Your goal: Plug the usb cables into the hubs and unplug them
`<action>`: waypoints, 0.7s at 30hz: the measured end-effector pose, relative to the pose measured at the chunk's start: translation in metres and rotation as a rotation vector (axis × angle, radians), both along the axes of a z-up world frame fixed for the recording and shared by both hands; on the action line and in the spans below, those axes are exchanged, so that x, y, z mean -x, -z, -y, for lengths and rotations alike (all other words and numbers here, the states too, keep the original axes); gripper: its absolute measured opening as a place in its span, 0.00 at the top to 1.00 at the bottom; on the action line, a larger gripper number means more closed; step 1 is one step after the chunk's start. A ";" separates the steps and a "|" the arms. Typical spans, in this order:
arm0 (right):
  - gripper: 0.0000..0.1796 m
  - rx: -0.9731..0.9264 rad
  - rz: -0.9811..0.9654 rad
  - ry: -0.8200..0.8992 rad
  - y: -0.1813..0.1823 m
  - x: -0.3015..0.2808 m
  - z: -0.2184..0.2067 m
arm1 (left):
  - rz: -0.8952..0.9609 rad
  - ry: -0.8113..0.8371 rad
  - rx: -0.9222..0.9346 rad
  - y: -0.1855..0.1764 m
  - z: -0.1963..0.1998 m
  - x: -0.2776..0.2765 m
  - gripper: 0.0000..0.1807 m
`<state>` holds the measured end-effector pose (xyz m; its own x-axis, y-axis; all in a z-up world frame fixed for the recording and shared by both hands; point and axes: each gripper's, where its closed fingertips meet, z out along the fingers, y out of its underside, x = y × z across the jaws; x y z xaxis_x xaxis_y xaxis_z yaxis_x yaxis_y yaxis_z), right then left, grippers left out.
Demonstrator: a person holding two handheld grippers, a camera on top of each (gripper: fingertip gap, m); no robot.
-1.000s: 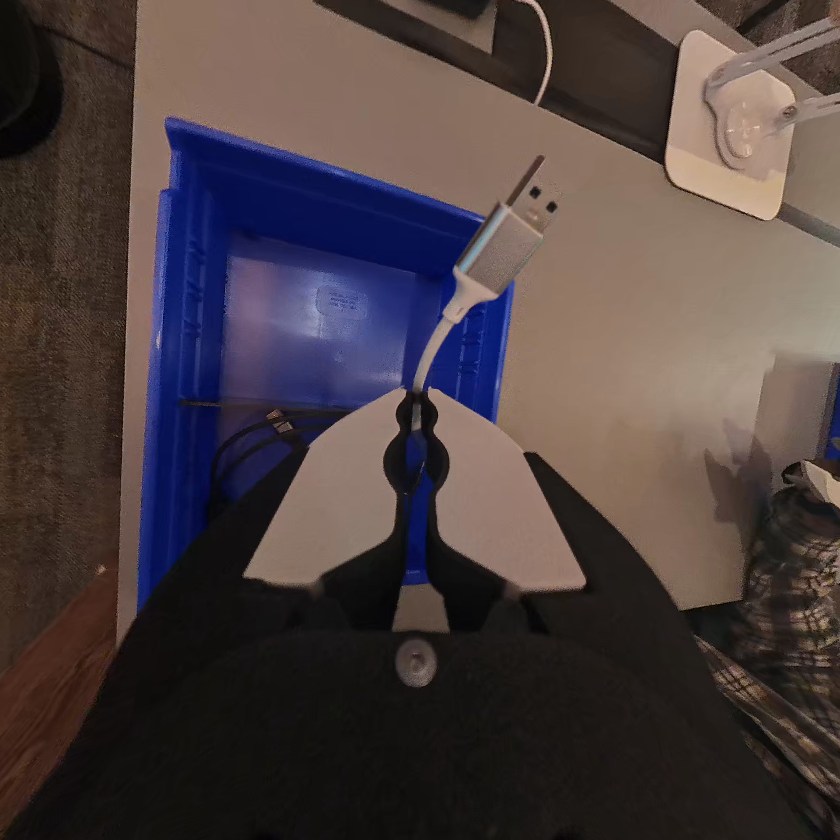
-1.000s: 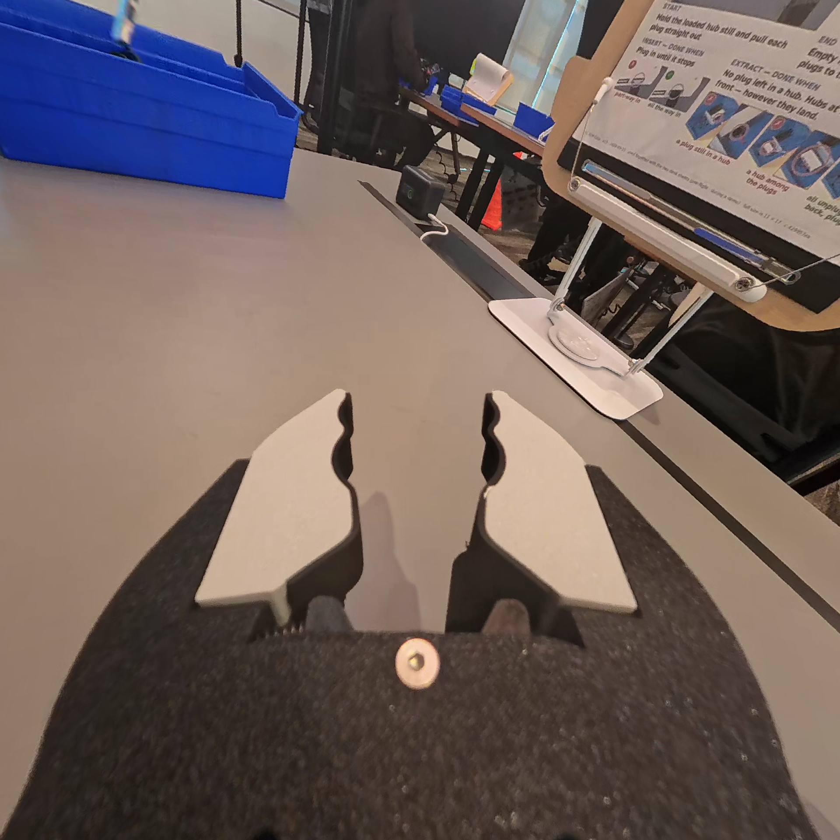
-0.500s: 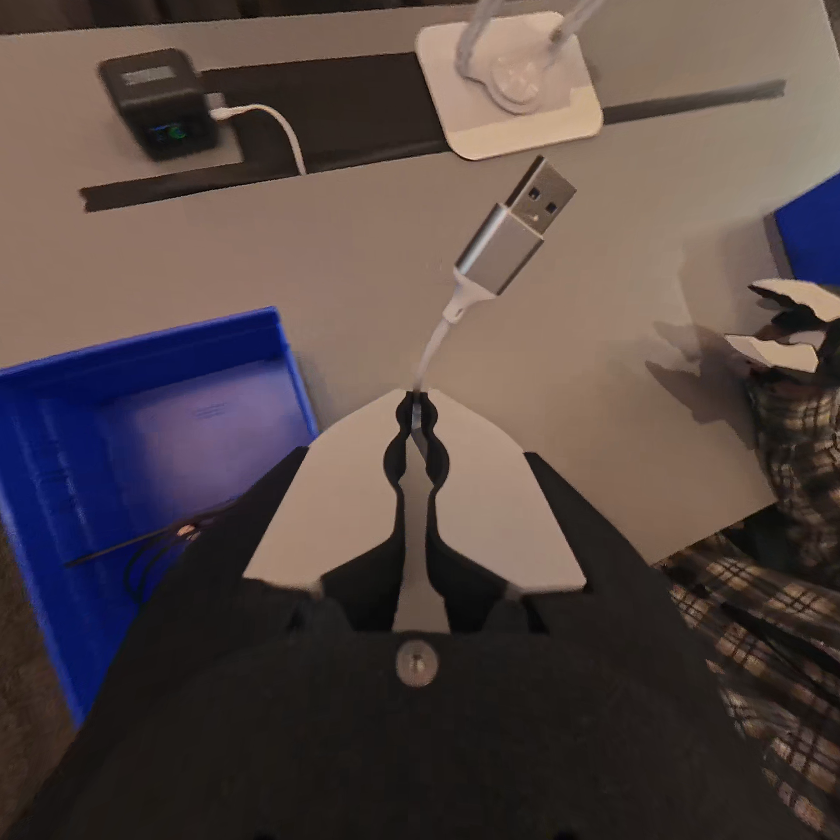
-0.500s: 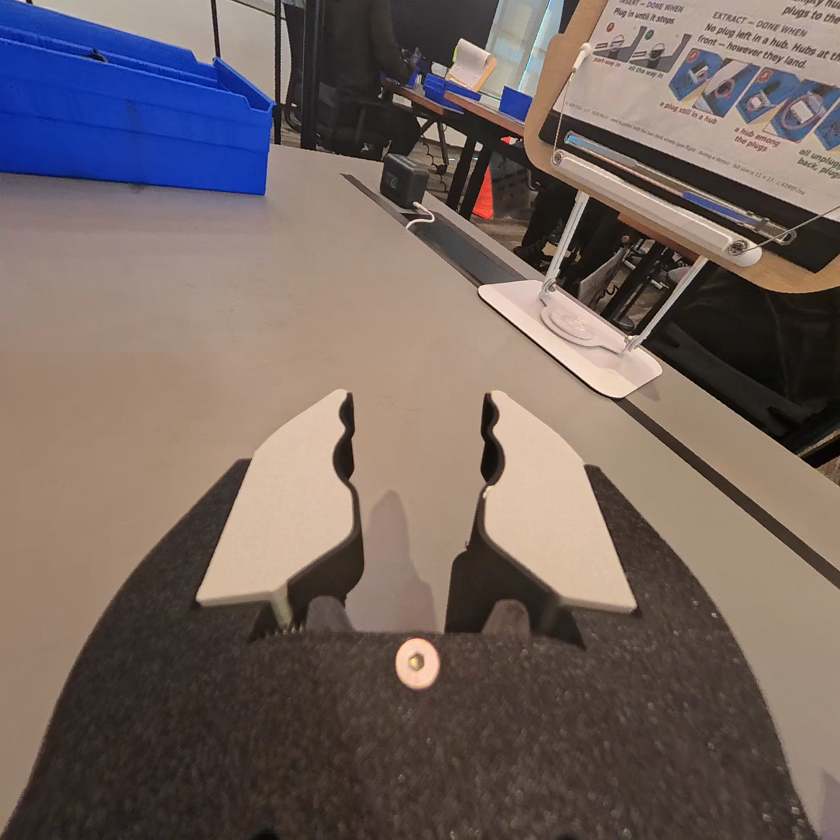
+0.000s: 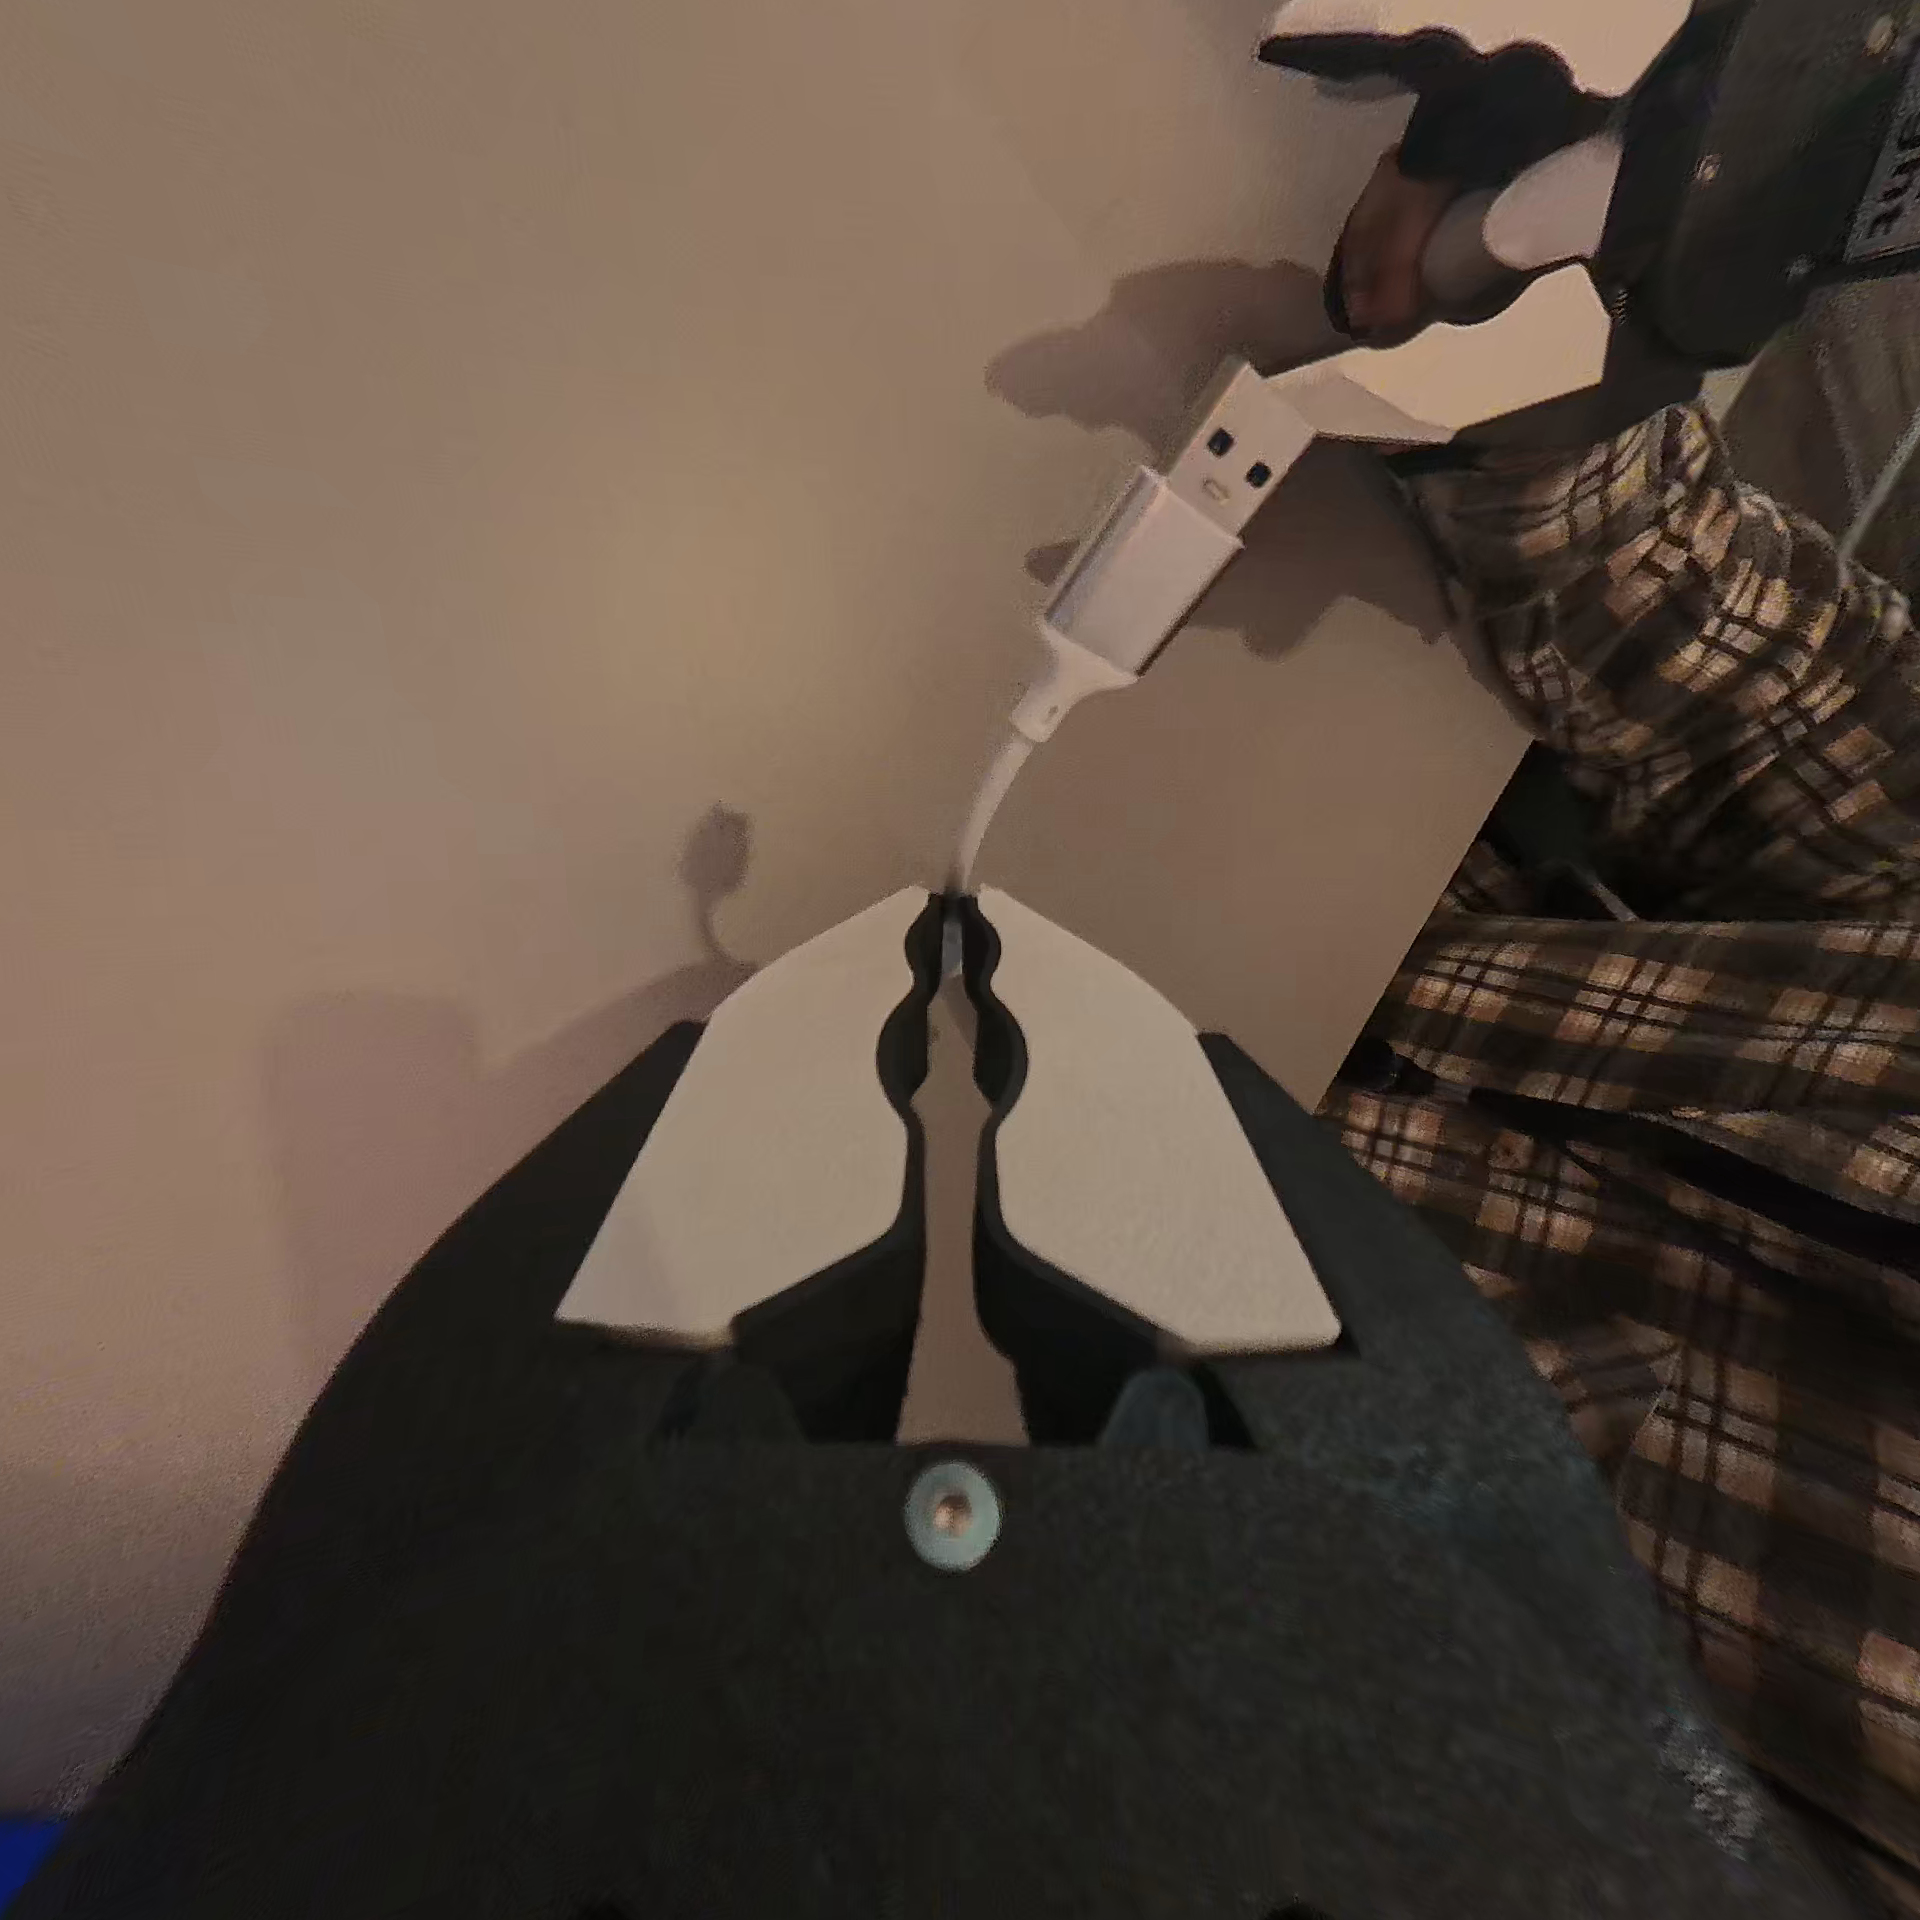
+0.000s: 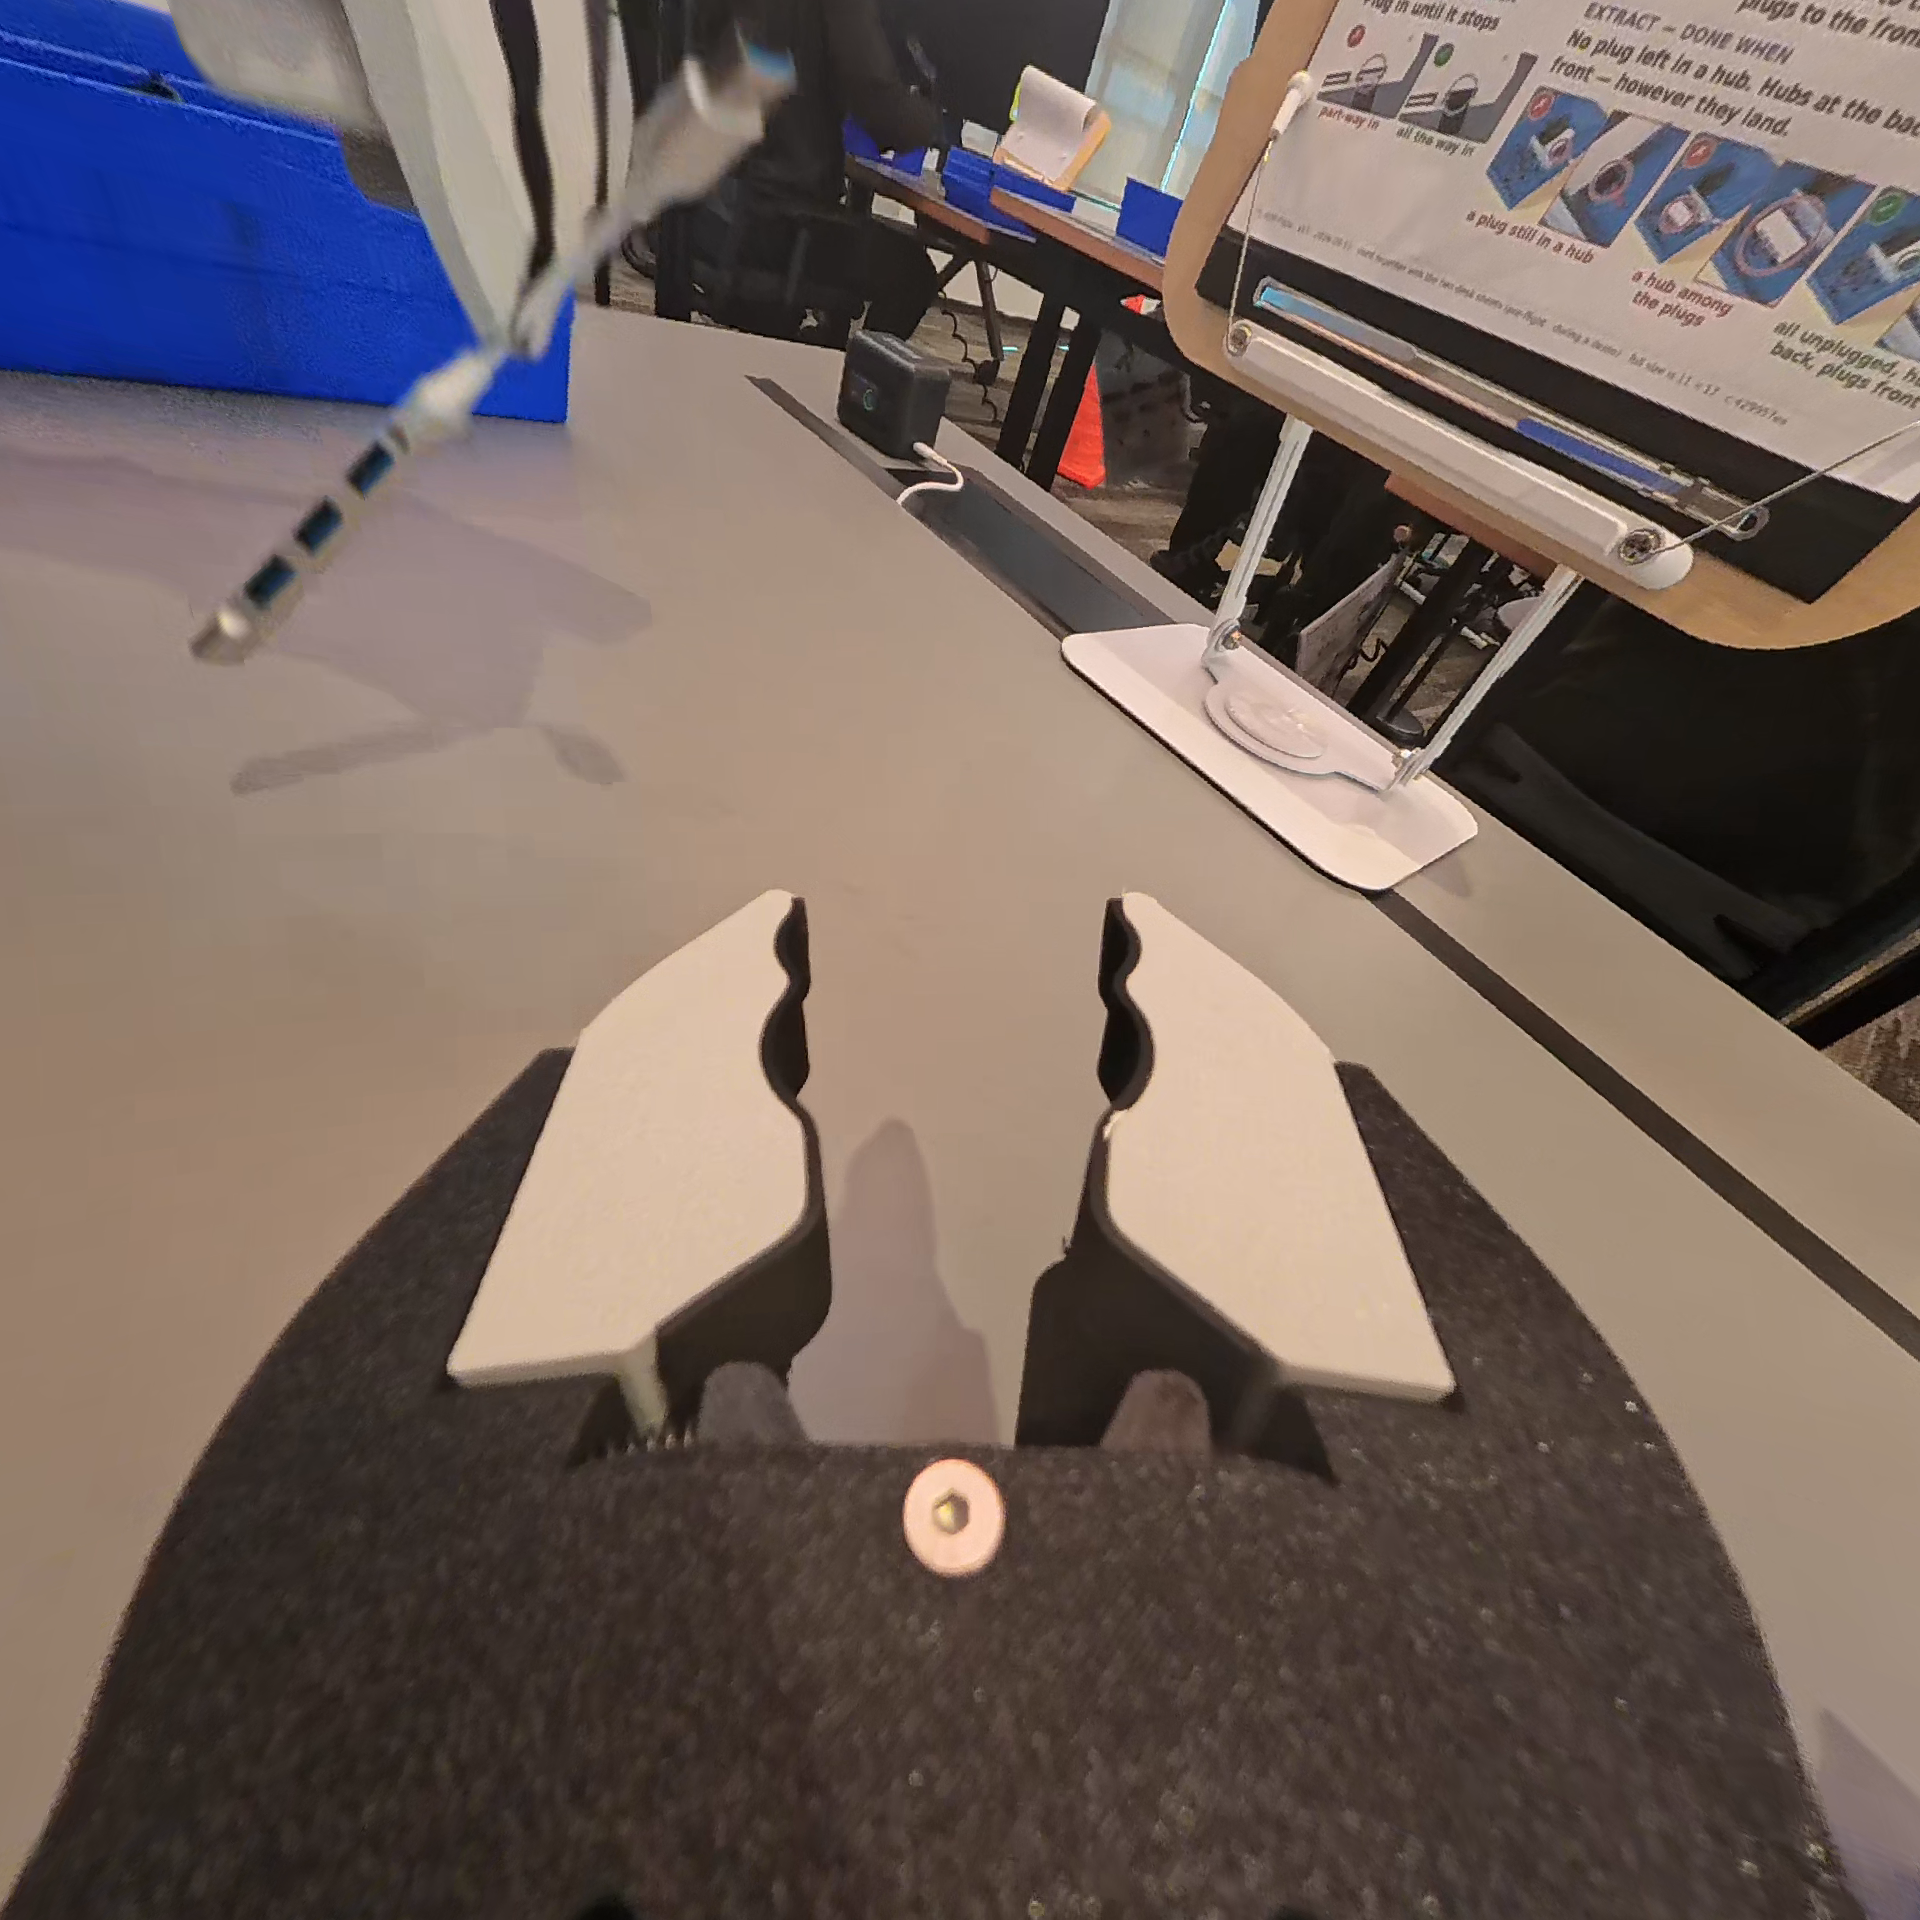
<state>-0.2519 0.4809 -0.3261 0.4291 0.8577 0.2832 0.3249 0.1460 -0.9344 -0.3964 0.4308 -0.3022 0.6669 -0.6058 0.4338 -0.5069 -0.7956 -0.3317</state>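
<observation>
My left gripper is shut on a thin white USB cable. Its silver USB-A plug sticks up and to the right, above the table. In the right wrist view the left gripper is blurred at the upper left, and a slim silver hub with three blue ports hangs tilted from the same cable, above the table. The plug end shows above it. My right gripper is open and empty, low over the grey table.
Blue bins stand at the far left. A small black device with a white lead sits by the table's dark slot. An instruction board on a white stand is at the right. A person's hand and plaid clothing are at the right. Spacing between my two grippers at the tips: around 15 cm.
My left gripper has swung right with the cable, away from the blue bin, which has left its view. The hanging hub has come into the right wrist view. The right gripper stays open.
</observation>
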 end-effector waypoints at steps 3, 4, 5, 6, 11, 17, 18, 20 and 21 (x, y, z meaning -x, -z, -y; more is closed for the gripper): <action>0.71 -0.004 -0.005 0.008 -0.001 -0.003 -0.002 | 0.007 0.057 0.054 0.022 -0.003 -0.026 0.99; 0.71 0.001 -0.009 0.009 -0.001 -0.003 -0.003 | 0.000 0.077 0.066 0.028 -0.003 -0.032 0.99; 0.71 0.006 -0.008 0.008 0.000 -0.004 -0.004 | -0.007 0.092 0.071 0.034 -0.004 -0.038 0.99; 0.71 0.007 -0.005 0.010 0.001 -0.004 -0.004 | -0.012 0.104 0.073 0.038 -0.005 -0.043 0.99; 0.71 -0.010 -0.008 0.014 -0.004 -0.007 -0.005 | -0.043 0.153 0.081 0.055 -0.008 -0.061 0.99; 0.71 -0.006 -0.010 0.019 -0.003 -0.008 -0.006 | -0.059 0.188 0.089 0.075 -0.008 -0.075 0.99; 0.71 -0.007 -0.009 0.019 -0.003 -0.007 -0.006 | -0.059 0.191 0.090 0.079 -0.007 -0.078 0.99; 0.71 -0.016 -0.011 0.018 -0.005 -0.007 -0.005 | -0.051 0.200 0.090 0.086 -0.005 -0.081 0.98; 0.71 -0.022 -0.013 0.019 -0.007 -0.008 -0.004 | -0.041 0.200 0.088 0.089 -0.005 -0.083 0.98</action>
<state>-0.2442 0.4851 -0.3195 0.4488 0.8432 0.2961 0.3157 0.1604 -0.9352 -0.3133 0.4355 -0.3911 0.5553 -0.6893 0.4653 -0.6695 -0.7024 -0.2414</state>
